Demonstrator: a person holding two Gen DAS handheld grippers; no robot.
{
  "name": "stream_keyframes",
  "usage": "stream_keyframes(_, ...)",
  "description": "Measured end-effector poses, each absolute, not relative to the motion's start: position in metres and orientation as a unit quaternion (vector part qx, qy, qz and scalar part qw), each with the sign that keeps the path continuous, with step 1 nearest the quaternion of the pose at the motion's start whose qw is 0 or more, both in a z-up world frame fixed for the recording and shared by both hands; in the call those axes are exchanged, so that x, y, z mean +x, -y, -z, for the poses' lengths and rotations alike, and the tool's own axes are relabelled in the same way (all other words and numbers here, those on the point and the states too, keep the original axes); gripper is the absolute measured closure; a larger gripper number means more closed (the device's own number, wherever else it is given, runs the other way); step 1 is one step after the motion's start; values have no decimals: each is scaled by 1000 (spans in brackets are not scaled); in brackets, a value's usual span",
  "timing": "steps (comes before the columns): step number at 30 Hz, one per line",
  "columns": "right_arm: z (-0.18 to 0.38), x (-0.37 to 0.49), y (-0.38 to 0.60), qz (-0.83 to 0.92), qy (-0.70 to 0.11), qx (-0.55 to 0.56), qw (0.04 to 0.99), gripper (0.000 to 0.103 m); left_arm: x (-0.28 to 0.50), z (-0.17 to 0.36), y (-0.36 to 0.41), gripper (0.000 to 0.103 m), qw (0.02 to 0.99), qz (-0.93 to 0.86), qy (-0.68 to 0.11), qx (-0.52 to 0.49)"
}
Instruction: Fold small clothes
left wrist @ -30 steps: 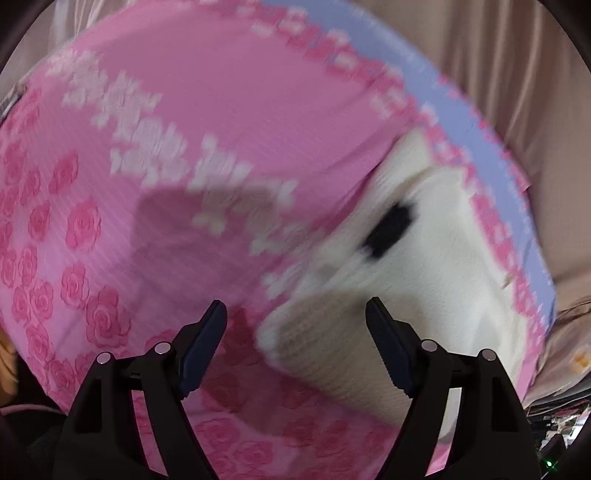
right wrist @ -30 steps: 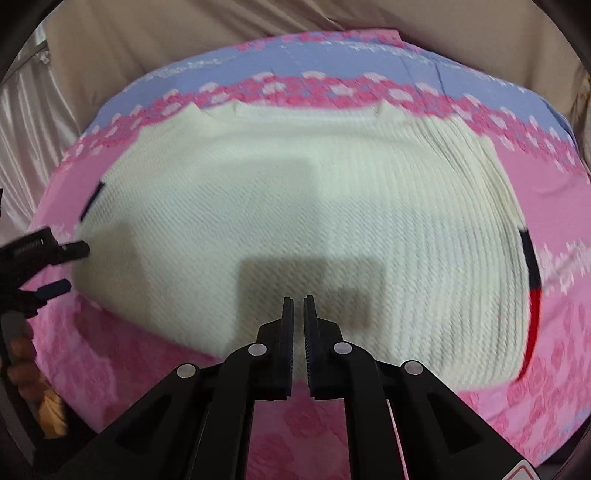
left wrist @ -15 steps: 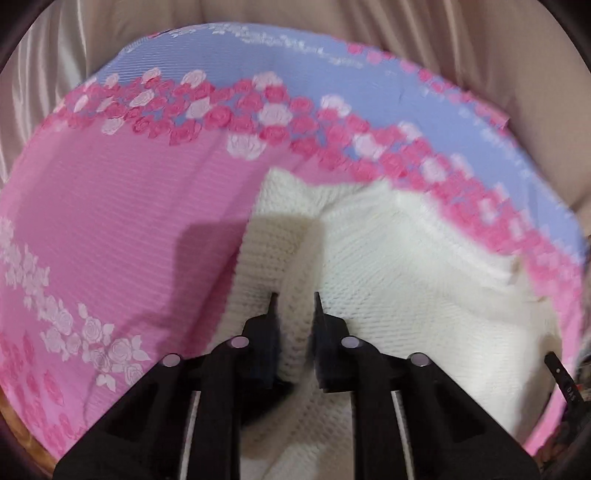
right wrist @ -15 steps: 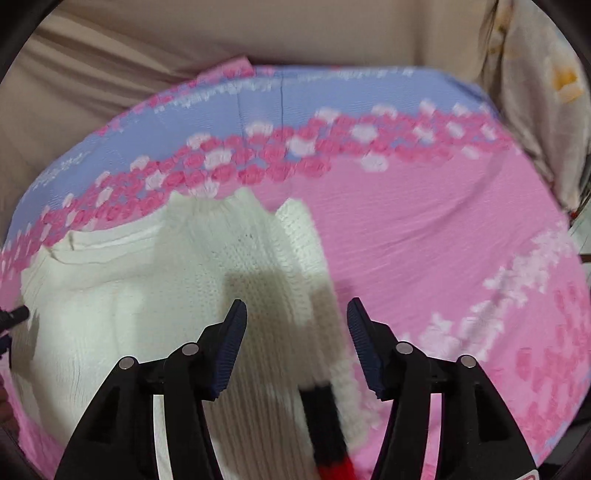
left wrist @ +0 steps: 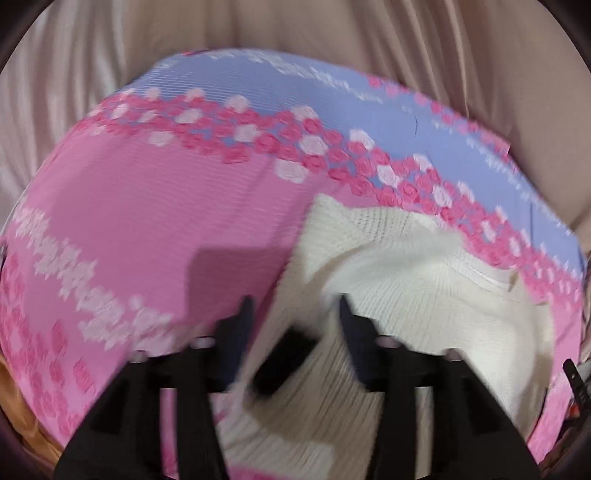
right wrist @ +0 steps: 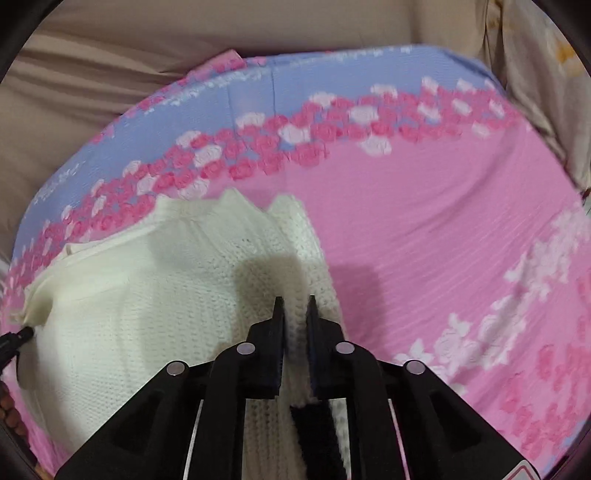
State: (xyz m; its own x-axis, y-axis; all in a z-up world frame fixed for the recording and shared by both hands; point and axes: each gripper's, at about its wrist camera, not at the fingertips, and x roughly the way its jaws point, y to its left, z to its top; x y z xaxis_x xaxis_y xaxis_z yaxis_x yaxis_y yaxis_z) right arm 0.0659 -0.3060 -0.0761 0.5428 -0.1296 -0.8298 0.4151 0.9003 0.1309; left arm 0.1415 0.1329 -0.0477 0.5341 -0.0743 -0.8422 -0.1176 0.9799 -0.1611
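Observation:
A cream knitted sweater with a black cuff band lies on a pink and blue rose-patterned sheet. In the left wrist view my left gripper is open, its fingers either side of the sweater's left edge; the view is blurred. In the right wrist view the sweater lies at the left and my right gripper is shut on its right edge, with a black band below the fingers.
Beige draped fabric rises behind the sheet's far edge. Patterned cloth hangs at the right in the right wrist view. The other gripper's tip shows at the left edge.
My left gripper was shut on the sweater's edge half a second ago and is now open. My right gripper was open and has shut on the sweater's right edge.

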Motion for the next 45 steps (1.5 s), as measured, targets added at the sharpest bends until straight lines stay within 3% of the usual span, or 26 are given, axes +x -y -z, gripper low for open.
stream_keyframes(2,48,46,291,175,-413,131,884,87,122,51,-143,39,864,-16,-491,-110)
stream_keyframes(6,28,21,242,109,-413,123,896,84,88,87,-167,38,825,-30,-538,-172)
stream_keyframes(14,81,18,105,-33,-492,36,869,87,78,114,-176,33,807,-24,-545,-226)
stream_keyframes(15,97,23,97,-32,-513,20,858,87,79,113,-175,35,807,-25,-546,-223)
stream_keyframes(17,107,23,90,-25,-505,2,863,86,84,111,-174,76,800,10,-550,-240)
stream_keyframes(19,106,24,85,-23,-508,-11,861,86,86,101,-169,86,795,23,-552,-249)
stream_keyframes(23,106,27,96,-25,-520,27,853,87,80,45,-131,90,834,75,-508,-203)
stream_keyframes(29,80,-13,132,4,-495,82,865,89,62,-23,-9,92,856,214,-458,-105)
stream_keyframes(32,64,-43,167,38,-477,108,871,89,48,-13,64,92,836,274,-472,-56)
stream_keyframes(36,59,-80,213,93,-469,139,867,88,20,53,150,91,794,308,-521,52)
stream_keyframes(38,61,-98,232,116,-468,156,862,88,11,86,164,89,783,288,-545,81)
stream_keyframes(40,66,-114,254,140,-467,175,855,86,3,79,160,81,794,284,-532,78)
stream_keyframes(43,67,-128,274,159,-466,192,849,85,-7,51,140,42,808,289,-509,70)
stream_keyframes(44,64,-133,278,159,-464,193,850,85,-11,38,128,34,821,283,-491,72)
stream_keyframes(45,59,-134,279,159,-456,192,854,83,-15,31,115,33,830,278,-476,80)
